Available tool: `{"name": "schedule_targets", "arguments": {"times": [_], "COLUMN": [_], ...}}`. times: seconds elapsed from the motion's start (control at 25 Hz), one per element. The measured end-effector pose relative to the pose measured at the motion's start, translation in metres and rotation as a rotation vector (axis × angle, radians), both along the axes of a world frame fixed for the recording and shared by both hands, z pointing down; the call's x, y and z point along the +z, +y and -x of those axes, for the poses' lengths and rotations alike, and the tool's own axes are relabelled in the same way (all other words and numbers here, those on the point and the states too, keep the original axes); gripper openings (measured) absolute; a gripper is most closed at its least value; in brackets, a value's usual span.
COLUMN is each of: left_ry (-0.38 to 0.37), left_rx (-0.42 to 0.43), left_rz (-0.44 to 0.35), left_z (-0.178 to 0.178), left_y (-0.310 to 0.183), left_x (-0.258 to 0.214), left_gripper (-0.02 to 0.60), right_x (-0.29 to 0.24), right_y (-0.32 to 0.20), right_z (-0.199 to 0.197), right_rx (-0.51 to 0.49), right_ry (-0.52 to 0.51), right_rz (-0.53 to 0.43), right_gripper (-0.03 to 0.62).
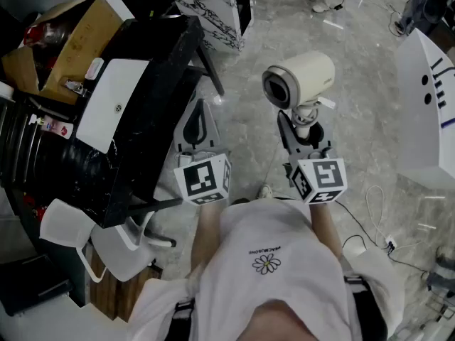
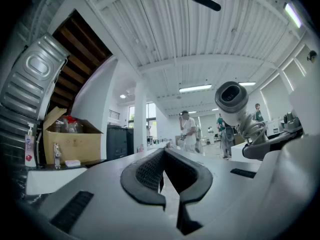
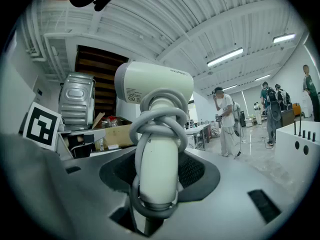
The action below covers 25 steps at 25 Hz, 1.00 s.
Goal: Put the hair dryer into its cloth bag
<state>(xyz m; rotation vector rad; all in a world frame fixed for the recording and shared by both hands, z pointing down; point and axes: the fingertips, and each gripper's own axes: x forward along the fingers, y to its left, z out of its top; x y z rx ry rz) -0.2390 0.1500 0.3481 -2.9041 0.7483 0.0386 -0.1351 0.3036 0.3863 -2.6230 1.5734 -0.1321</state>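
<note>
- Fingers [image 3: 197, 171] of the right gripper [image 3: 159, 184] are standing wide and clamping the handle of the cream-white plastic hair dryer [image 3: 155, 129]. Its grey cord [image 3: 165, 115] is looping round that handle.
- Fingers of the left gripper [image 2: 164, 155] are pressing together with nothing between them.
- Both grippers are pointing level in front of the person, side by side and apart.
- The hair dryer is riding upright in the air above the pale marbled floor [image 1: 249, 62], barrel on top. It is sitting well apart from the long black bench [image 1: 167, 55] at the person's left.
- No view is plainly showing the cloth bag. 1 flat white item [image 1: 114, 105] is lying on the bench and may be the bag, but I cannot tell.
- By my reading, the task is sitting at an early stage. The dryer is in hand with its cord wound, while nothing is going into a bag yet.
- 3 steps are probably waiting: getting hold of the bag, opening its mouth with the free left gripper, and sliding the dryer inside.
</note>
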Motion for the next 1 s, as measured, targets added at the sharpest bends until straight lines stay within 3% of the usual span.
{"name": "schedule_targets", "arguments": {"times": [1.0], "left_ry": [0.015], "left_rx": [-0.001], "left_rz": [0.023], "left_z": [-0.025], "left_y": [-0.008], "left_x": [-0.004], "left_gripper": [0.017], "right_x": [-0.013], "right_y": [-0.011], "right_z": [-0.035], "right_rx": [-0.044], "right_ry": [0.013], "right_rz": [-0.015], "right_gripper": [0.201]}}
